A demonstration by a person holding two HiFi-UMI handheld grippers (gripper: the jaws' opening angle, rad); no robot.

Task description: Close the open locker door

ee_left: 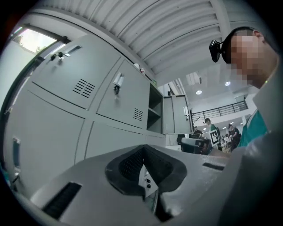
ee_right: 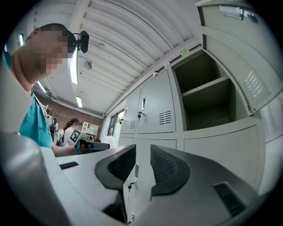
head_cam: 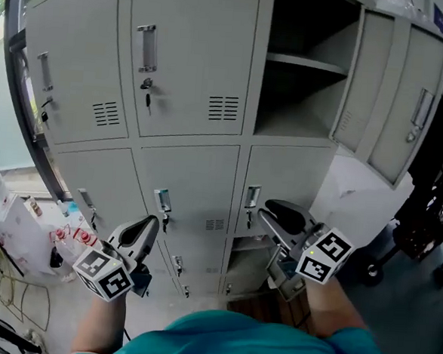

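The grey locker bank fills the head view. Its top right compartment [head_cam: 304, 80] stands open, dark inside with one shelf, and its door [head_cam: 390, 93] is swung out to the right. My left gripper [head_cam: 147, 226] is low at the left, shut on nothing, in front of the lower lockers and far from the door. My right gripper [head_cam: 273, 212] is low in the middle, below the open compartment, jaws slightly apart and empty. The left gripper view has the shut left gripper [ee_left: 143, 154] and the open compartment [ee_left: 154, 110] far off. The right gripper view has the right gripper [ee_right: 143, 152], the compartment [ee_right: 208, 92] and the door [ee_right: 234, 48] up right.
White bags and bottles [head_cam: 21, 226] lie on the floor at the left beside a dark window frame [head_cam: 23, 98]. Black equipment [head_cam: 431, 202] stands right of the open door. A bottom locker [head_cam: 249, 265] looks open near my right gripper. People [ee_right: 70, 132] are in the room behind.
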